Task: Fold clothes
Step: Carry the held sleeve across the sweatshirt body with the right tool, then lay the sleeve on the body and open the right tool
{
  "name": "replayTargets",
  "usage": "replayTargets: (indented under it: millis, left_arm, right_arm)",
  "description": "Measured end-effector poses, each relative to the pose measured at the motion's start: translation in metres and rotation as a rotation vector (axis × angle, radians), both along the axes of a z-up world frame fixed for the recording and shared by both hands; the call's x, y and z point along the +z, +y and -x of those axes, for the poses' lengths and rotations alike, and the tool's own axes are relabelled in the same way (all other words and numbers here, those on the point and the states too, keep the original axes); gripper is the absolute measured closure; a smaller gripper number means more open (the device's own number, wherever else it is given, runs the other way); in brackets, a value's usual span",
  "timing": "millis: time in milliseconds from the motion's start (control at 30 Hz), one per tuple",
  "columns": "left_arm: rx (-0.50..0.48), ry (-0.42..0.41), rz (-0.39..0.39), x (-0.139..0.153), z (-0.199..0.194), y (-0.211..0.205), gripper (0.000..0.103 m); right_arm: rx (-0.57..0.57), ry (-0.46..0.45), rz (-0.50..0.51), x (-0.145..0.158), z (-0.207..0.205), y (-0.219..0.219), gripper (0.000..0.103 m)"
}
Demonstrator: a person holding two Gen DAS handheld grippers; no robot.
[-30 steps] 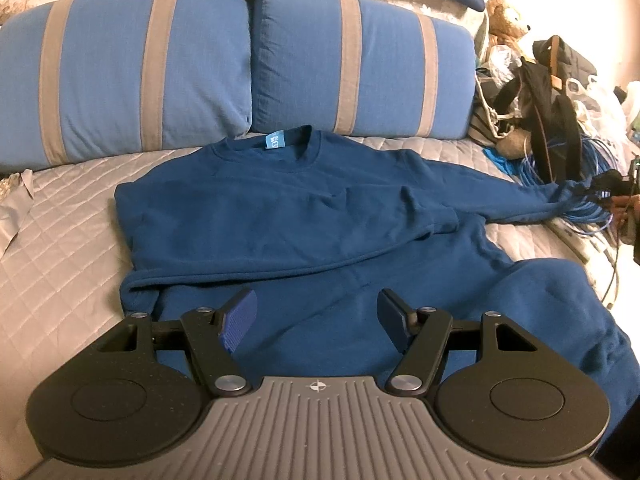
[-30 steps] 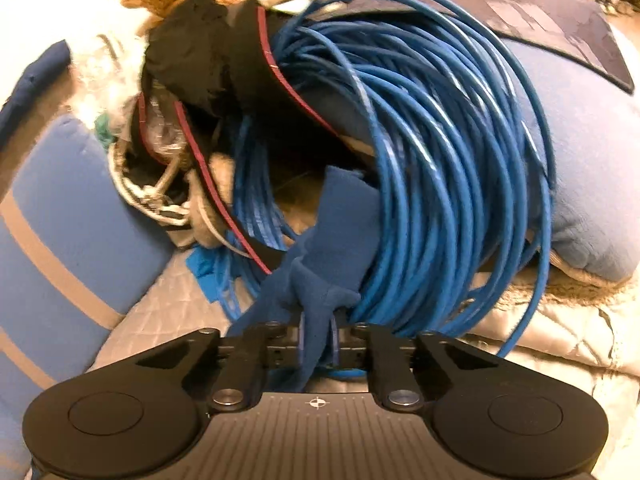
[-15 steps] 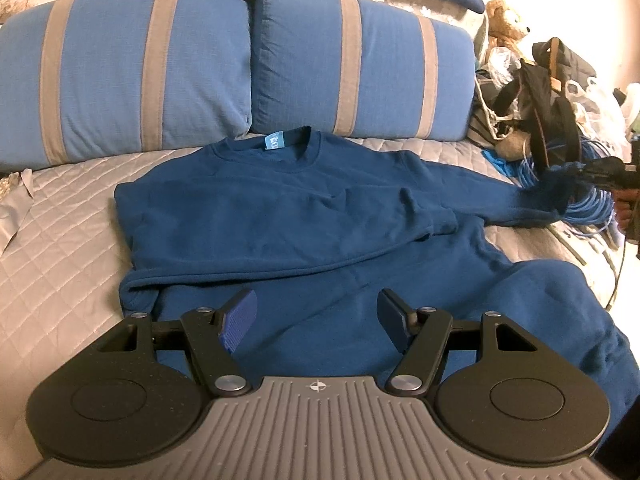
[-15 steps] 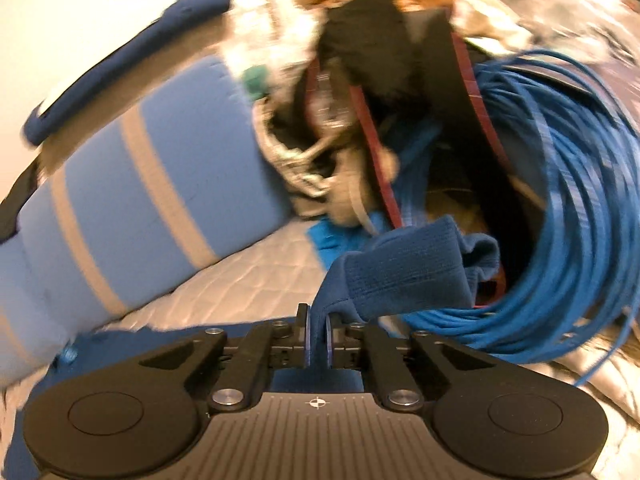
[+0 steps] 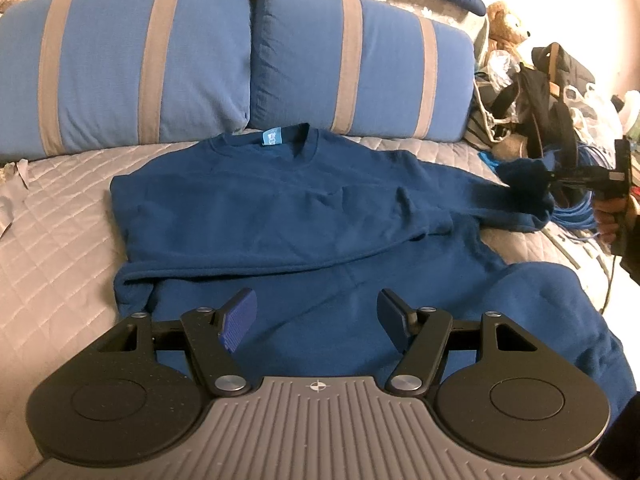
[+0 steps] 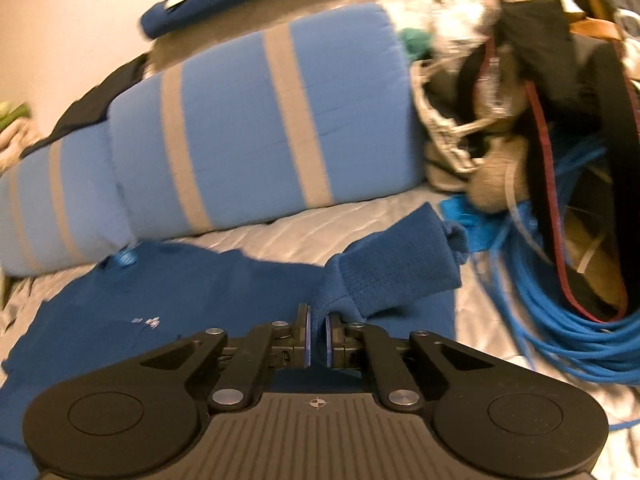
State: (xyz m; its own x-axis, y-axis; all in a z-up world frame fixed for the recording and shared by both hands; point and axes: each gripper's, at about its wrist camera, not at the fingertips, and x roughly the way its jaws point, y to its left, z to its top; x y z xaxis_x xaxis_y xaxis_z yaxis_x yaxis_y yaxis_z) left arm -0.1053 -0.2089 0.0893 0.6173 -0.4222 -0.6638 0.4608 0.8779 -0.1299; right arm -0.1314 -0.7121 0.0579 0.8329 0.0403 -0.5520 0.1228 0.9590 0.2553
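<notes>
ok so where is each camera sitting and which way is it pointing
Left wrist: on the open left gripper, low over the sweatshirt, facing the pillows; a hand shows far right.
Right wrist: on the right gripper, shut on the sleeve cuff, facing the cable coil.
Shared: sweatshirt, pillows, cable.

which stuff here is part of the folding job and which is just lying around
Job: navy sweatshirt; its sleeve cuff clamped in the right tool; open left tool.
Lying about: striped pillows, blue cable coil, teddy bear, black bag.
</notes>
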Motion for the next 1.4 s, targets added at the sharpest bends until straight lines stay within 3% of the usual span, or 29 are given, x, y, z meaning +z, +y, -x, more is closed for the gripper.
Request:
replayTargets:
  millis: [367, 567, 867, 1033, 1133, 1233, 1300, 1400]
  left_arm:
    - [-0.005, -0.001, -0.003, -0.001, 0.002, 0.0, 0.037]
    - [-0.006, -0.008, -0.014, -0.001, 0.003, -0.002, 0.037]
    - [-0.001, -0.009, -0.022, -0.001, 0.004, -0.004, 0.037]
    - [-0.002, -0.01, -0.025, -0.001, 0.004, -0.005, 0.037]
    - [-0.002, -0.013, -0.038, -0.001, 0.005, -0.006, 0.037]
    - [-0.006, -0.004, -0.048, -0.001, 0.005, -0.006, 0.037]
    - [-0.023, 0.029, -0.045, -0.002, 0.0, -0.005, 0.037]
    - [-0.05, 0.149, -0.04, -0.003, -0.015, -0.005, 0.037]
  right_arm:
    - [0.117, 0.006, -0.019, -0.014, -0.025, 0.057, 0.094]
    - [0.247, -0.039, 0.124, -0.001, -0.034, 0.115, 0.094]
    - [0.488, -0.033, 0.287, -0.012, -0.042, 0.199, 0.094]
    - [0.56, 0.04, 0.362, -0.025, -0.045, 0.219, 0.089]
    - [0.582, 0.064, 0.389, -0.03, -0.04, 0.225, 0.077]
    - [0.582, 0.056, 0.415, -0.028, -0.034, 0.227, 0.046]
    - [0.578, 0.049, 0.43, -0.025, -0.03, 0.227, 0.028]
    - [0.571, 0.044, 0.443, -0.02, -0.024, 0.224, 0.013]
